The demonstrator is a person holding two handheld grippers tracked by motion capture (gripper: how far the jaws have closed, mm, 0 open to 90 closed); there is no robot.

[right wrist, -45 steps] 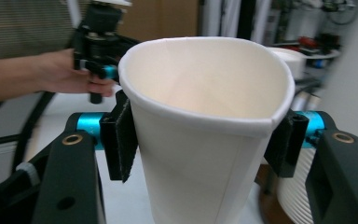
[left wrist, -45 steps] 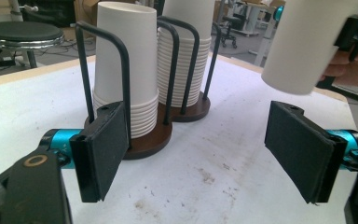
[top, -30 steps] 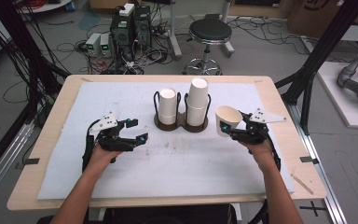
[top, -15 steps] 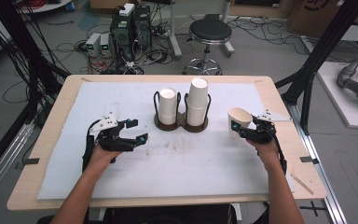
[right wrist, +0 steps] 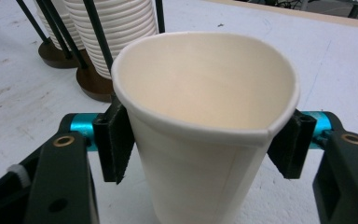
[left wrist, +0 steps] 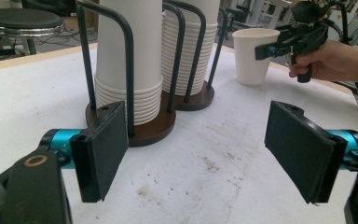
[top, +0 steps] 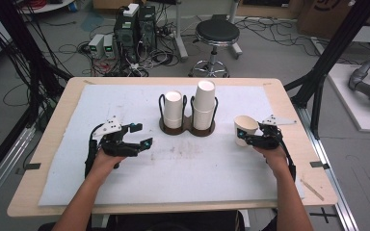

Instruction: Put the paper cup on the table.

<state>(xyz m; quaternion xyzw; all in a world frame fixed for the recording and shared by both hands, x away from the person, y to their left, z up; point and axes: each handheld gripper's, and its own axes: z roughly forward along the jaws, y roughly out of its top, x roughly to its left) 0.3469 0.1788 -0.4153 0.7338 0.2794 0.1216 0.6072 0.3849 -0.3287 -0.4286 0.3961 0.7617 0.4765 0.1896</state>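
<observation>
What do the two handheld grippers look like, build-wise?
Both match: the left gripper and right gripper have black bodies with pistol-style handles, flat black rectangular jaws with textured pads on teal metal collars, brass-ringed holes in the jaw arms, a grey three-cornered plate on top and a black cable trailing back. Forearms are bare, no sleeves.

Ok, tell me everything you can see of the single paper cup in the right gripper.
The paper cup is plain off-white, tapered, with a rolled rim and a faint side seam, and empty. It stands upright, mouth up, on the white mat right of the cup holder. The right gripper has it between its pads, which press its sides; the rim is squeezed out of round, pinched at one side. Its jaws have just been opening.
</observation>
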